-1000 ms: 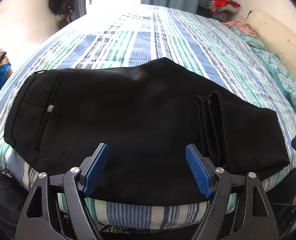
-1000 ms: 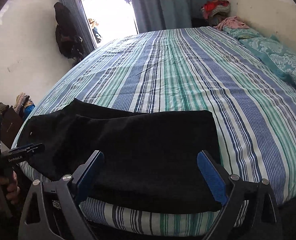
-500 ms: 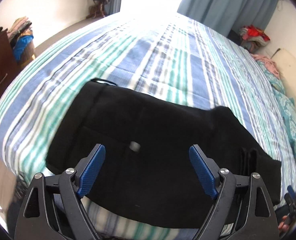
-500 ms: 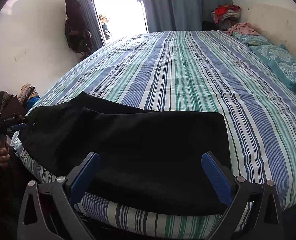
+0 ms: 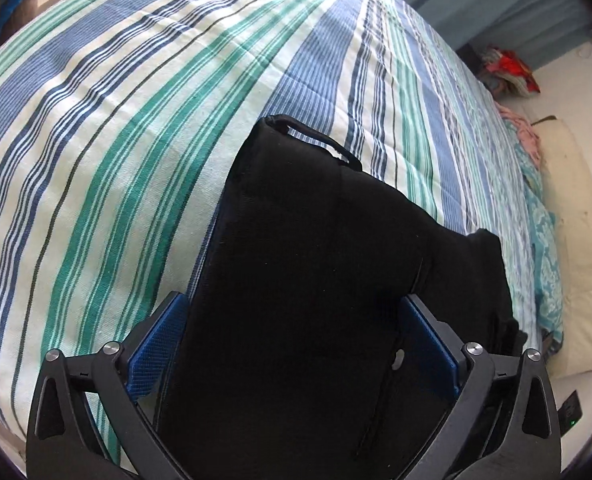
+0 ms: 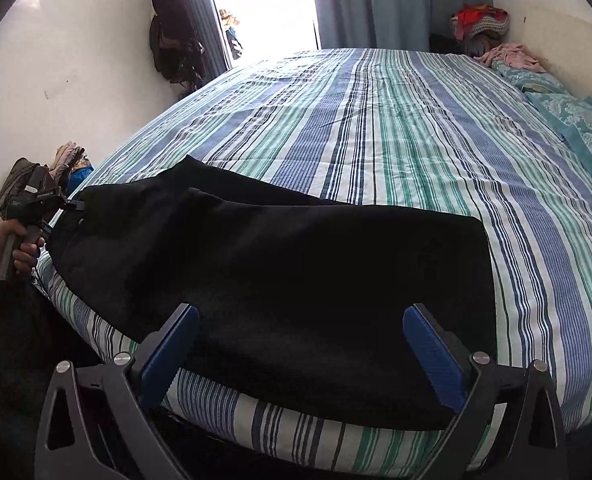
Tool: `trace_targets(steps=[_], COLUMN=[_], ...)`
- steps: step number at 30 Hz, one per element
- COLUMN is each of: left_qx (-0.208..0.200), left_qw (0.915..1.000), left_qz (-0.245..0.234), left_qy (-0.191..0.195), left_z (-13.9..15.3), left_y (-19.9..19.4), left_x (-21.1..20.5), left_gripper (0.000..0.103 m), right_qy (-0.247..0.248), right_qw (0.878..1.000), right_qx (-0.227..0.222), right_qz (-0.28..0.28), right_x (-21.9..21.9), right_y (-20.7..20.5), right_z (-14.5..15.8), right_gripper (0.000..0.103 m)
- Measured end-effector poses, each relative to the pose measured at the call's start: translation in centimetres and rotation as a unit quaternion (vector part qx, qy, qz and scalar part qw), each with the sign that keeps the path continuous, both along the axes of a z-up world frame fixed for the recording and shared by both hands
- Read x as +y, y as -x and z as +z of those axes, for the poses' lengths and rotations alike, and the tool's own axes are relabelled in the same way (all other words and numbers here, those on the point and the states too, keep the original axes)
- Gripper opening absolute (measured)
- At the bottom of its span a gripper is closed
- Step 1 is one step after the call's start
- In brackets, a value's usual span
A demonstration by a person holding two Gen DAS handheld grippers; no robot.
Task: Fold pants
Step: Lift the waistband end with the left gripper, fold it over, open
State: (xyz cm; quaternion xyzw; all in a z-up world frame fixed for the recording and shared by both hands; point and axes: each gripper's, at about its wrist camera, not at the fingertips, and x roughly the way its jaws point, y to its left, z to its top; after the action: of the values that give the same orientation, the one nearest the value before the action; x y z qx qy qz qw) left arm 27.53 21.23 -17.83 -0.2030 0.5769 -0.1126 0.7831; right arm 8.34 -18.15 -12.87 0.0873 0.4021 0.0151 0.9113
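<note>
The black pants point(image 6: 279, 272) lie folded across the near edge of the striped bed point(image 6: 396, 128). In the left wrist view their waistband end point(image 5: 296, 264) fills the space between the blue pads, with a belt loop point(image 5: 320, 140) at the far tip. My left gripper point(image 5: 293, 332) is open, its jaws wide apart on either side of the waistband. It also shows in the right wrist view point(image 6: 51, 212), held by a hand at the waistband end. My right gripper point(image 6: 300, 336) is open and empty, just above the pants' folded leg end at the bed's front edge.
Teal patterned pillows point(image 6: 576, 120) and a cream cushion point(image 5: 576, 240) lie along the bed's right side. A clothes pile point(image 6: 480, 20) sits in the far corner. Dark bags point(image 6: 171, 36) hang on the left wall by the bright doorway. Clothes point(image 6: 67, 160) are stacked left of the bed.
My left gripper has swung left and moved in over the waistband end, which now sits between its open jaws. My right gripper has hardly moved.
</note>
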Motion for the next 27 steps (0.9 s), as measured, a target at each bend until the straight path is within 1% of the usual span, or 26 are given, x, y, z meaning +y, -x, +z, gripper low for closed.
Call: trace_targets(steps=[1,3,5,6,7,8,9,10,12,15,17,18,20,23,25,27], left_qx=[0.0,0.005,0.01,0.015,0.02,0.024,0.026,0.026,0.013,-0.01,-0.02,-0.026,-0.037,-0.04,-0.045,-0.043], left_qw=[1.0,1.0,0.9999,0.9998,0.9997,0.9994,0.9989,0.9983,0.9978,0.9953,0.9917,0.9902,0.9888,0.9864,0.9867,0.9881], left_qz=[-0.003,-0.005,-0.004,-0.004,0.007,0.021,0.033,0.042,0.051,0.046,0.03,0.02,-0.004,-0.033,-0.054,-0.072], left_qy=[-0.005,0.003,0.003,0.012,0.012,0.012,0.021,0.032,0.042,0.085,0.124,0.136,0.144,0.156,0.147,0.129], left_z=[0.0,0.0,0.2,0.4,0.6,1.0,1.5,2.1,4.2,8.2,10.8,11.9,13.8,14.9,14.6,13.5], left_y=[-0.1,-0.1,-0.1,0.0,0.2,0.5,0.8,1.3,2.1,3.3,4.0,4.3,4.8,5.4,5.6,5.8], left_x=[-0.2,-0.3,-0.4,-0.2,-0.1,0.1,0.4,0.5,0.2,-1.5,-3.6,-5.0,-8.4,-13.9,-17.9,-21.9], left_gripper=[0.103,0.102,0.092,0.071,0.051,0.044,0.03,0.024,0.022,0.019,0.019,0.019,0.019,0.019,0.019,0.019], right_qy=[0.0,0.0,-0.002,-0.004,-0.007,-0.01,-0.013,-0.017,-0.025,-0.041,-0.053,-0.06,-0.075,-0.108,-0.127,-0.138], right_qw=[1.0,1.0,1.0,1.0,1.0,1.0,1.0,1.0,1.0,0.999,0.998,0.998,0.996,0.991,0.987,0.984], right_qx=[0.001,0.001,0.001,0.001,0.001,0.0,-0.001,-0.003,-0.008,-0.02,-0.029,-0.033,-0.045,-0.056,-0.061,-0.062], right_qz=[0.002,0.004,0.005,0.005,0.004,0.004,0.003,0.003,0.004,0.001,-0.006,-0.011,-0.024,-0.053,-0.074,-0.094], right_x=[0.1,0.2,0.2,0.2,0.2,0.1,0.0,0.0,-0.2,-0.6,-1.1,-1.4,-2.3,-4.1,-5.3,-6.6], right_y=[0.0,-0.1,-0.3,-0.3,-0.3,-0.4,-0.3,-0.3,-0.2,0.0,0.2,0.3,0.7,1.0,1.3,1.6], right_z=[0.0,-0.1,-0.2,-0.2,-0.2,-0.2,-0.1,0.0,0.2,0.7,1.2,1.4,1.8,2.2,2.3,2.3], right_gripper=[0.101,0.101,0.101,0.101,0.101,0.101,0.101,0.101,0.101,0.101,0.101,0.101,0.101,0.101,0.101,0.101])
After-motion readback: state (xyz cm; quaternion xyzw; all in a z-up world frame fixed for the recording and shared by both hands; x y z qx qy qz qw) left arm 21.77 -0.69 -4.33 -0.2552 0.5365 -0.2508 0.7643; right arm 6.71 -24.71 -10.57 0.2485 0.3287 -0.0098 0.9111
